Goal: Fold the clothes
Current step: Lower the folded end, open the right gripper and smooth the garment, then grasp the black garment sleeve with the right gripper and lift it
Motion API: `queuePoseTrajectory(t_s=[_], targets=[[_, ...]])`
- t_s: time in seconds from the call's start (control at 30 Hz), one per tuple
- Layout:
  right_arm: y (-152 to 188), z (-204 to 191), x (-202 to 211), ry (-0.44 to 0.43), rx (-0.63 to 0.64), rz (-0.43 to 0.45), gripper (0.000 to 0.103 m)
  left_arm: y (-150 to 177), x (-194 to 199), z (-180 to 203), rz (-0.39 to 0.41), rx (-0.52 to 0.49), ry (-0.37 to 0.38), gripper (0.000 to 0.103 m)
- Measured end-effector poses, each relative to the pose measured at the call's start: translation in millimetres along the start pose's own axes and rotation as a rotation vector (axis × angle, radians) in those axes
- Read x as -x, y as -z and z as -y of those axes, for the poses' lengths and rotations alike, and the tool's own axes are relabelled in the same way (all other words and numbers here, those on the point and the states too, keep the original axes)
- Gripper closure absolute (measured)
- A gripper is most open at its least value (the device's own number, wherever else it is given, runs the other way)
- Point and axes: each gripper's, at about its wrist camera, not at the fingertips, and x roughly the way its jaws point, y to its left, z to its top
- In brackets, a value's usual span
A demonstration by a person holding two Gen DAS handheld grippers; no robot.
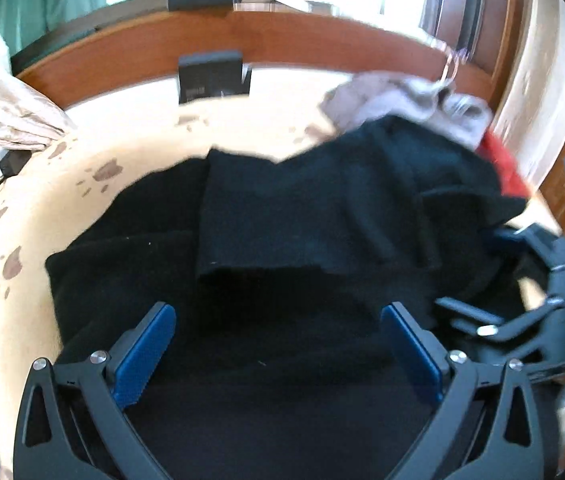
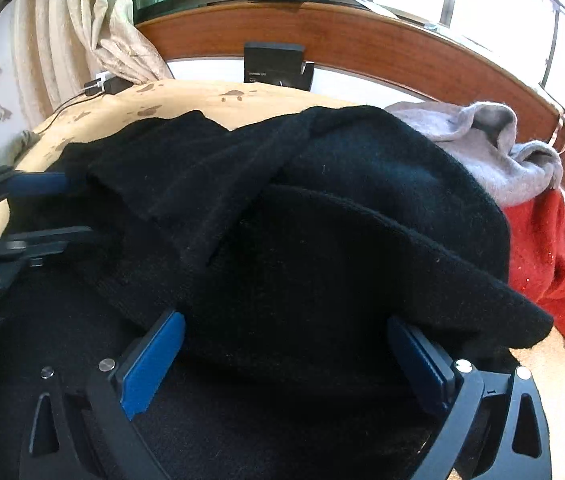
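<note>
Across the middle of both frames, a black sweater is lying rumpled on the cream bed. The left claw and right claw are hovering over it, jaws apart and empty, seemingly lining up for a fold.

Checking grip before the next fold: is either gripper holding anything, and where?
Nothing is held. Left gripper and right gripper are both open over the black garment.
</note>
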Motion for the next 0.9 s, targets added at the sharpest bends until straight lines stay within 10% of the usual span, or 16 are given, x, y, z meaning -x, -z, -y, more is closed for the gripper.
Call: queuePoseTrajectory(t_s=[0.27,0.37,0.63,0.9], targets=[[46.9,21.5,91.9,-0.053,-0.176,0.165,0.001,18.1,21.2,18.4,0.014,0.032,0.034,0.0],[93.8,36.2,151.6,0.046,-0.2,0.25,0.001,23.3,14.6,23.0,-0.012,0.042,0.056,0.0],[231.2,83.4,227.6,0.298,-0.435,0.147,0.003,34.1,0.6,43.2,-0.053,0.033,0.105,0.0],[276.4,91.6,218.1,0.229,-0.568,0.075,0.048,38.2,-7.6,48.9,-0.067,0.019,0.102,0.0]])
